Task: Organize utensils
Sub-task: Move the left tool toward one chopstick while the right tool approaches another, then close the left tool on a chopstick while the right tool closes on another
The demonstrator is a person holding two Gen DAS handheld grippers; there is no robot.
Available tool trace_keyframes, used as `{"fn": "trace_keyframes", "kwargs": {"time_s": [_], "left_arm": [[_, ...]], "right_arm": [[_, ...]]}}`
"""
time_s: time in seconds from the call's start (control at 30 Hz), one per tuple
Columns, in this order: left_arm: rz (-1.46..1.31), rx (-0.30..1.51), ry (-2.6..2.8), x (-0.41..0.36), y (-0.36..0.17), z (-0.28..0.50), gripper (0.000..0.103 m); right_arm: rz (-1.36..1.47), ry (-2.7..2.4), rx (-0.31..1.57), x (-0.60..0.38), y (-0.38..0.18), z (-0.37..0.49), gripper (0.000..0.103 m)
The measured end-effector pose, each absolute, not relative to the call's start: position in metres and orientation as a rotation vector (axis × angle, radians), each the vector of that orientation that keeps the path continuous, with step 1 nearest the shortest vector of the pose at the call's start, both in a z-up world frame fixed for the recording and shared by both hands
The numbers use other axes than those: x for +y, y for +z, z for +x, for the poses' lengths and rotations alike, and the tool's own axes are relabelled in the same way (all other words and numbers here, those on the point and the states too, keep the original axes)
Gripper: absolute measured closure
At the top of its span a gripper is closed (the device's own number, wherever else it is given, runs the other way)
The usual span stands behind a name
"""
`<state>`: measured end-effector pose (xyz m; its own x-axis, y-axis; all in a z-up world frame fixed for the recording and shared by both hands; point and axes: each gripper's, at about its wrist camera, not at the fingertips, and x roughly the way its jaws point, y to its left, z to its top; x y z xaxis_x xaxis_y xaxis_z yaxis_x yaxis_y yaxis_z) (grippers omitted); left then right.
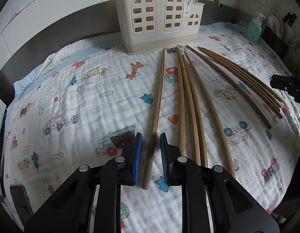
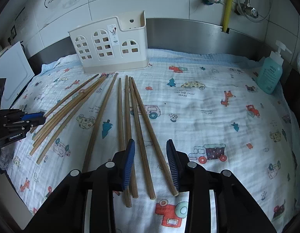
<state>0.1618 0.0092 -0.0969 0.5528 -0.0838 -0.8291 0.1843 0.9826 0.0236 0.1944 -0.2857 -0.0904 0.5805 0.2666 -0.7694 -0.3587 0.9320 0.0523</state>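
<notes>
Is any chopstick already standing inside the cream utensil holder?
No, the utensil holder shows nothing through its cutouts, and all the chopsticks lie flat on the patterned cloth.

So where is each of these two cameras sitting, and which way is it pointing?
Left wrist: on the left gripper, looking down along its fingers, one chopstick between them; the right gripper shows at the edge.
Right wrist: on the right gripper, fingers around two chopsticks; the left gripper shows at left.
Shared: cream holder, printed cloth, soap bottle.
</notes>
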Motion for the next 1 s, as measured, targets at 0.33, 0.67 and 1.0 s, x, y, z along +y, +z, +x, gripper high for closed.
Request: {"fn": "trace_keyframes", "kwargs": {"time_s": [0.33, 0.67, 1.0], "left_arm": [[0.105, 0.976, -0.169, 0.01, -0.1, 0.164, 0.085], [0.094, 0.975, -0.176, 0.012, -0.1, 0.163, 0.085], [0.099, 0.963, -0.172, 0.011, -0.1, 0.161, 0.085]], "right_arm": [[-0.17, 0.375, 0.882, -0.283, -0.103, 0.204, 0.084], [-0.208, 0.369, 0.868, -0.278, -0.115, 0.208, 0.084], [-0.238, 0.345, 0.842, -0.274, -0.116, 0.201, 0.092]]}}
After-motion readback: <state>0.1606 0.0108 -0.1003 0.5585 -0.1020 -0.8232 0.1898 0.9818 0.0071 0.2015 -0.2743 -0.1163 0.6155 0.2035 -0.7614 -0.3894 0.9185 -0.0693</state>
